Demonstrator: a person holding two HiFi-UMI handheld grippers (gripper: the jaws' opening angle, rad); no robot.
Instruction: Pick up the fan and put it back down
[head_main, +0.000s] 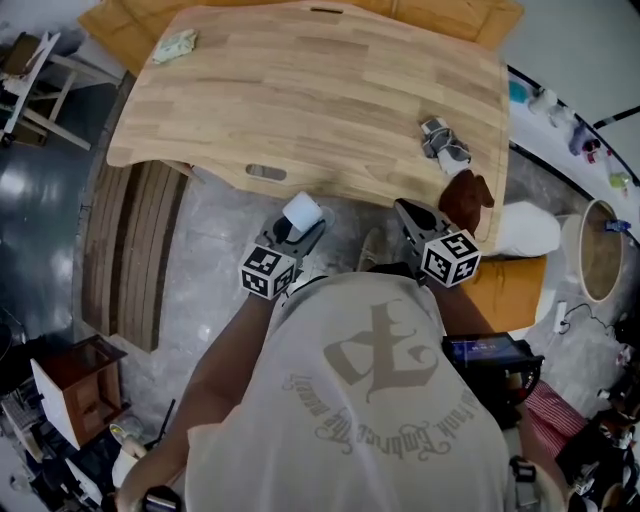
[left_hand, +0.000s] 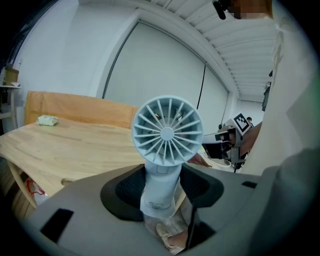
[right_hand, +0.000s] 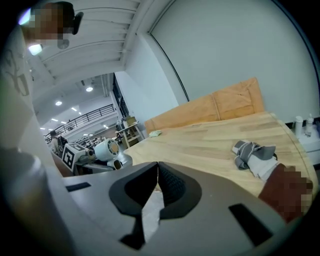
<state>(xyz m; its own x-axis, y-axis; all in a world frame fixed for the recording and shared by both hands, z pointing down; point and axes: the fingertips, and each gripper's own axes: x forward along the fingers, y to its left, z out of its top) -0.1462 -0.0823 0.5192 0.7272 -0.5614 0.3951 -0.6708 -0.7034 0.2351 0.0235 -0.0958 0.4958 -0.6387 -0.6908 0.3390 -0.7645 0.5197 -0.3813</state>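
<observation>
Left gripper view: the left gripper (left_hand: 162, 186) jaws clamp the fan (left_hand: 167, 131) by its handle, lifted. The right gripper (right_hand: 157, 172) is closed and empty. Next we'd stand the fan upright on the tabletop (left_hand: 70, 147).

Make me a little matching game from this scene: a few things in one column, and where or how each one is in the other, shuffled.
Things:
1. fan
2. right gripper
3. grey cloth
4. green packet

Places or states:
A. lying near the right edge of the table in the head view
B. shut, with nothing in it
C. at the table's far left corner
D. held in the left gripper

Pairs: 1-D, 2-B, 3-A, 4-C.
</observation>
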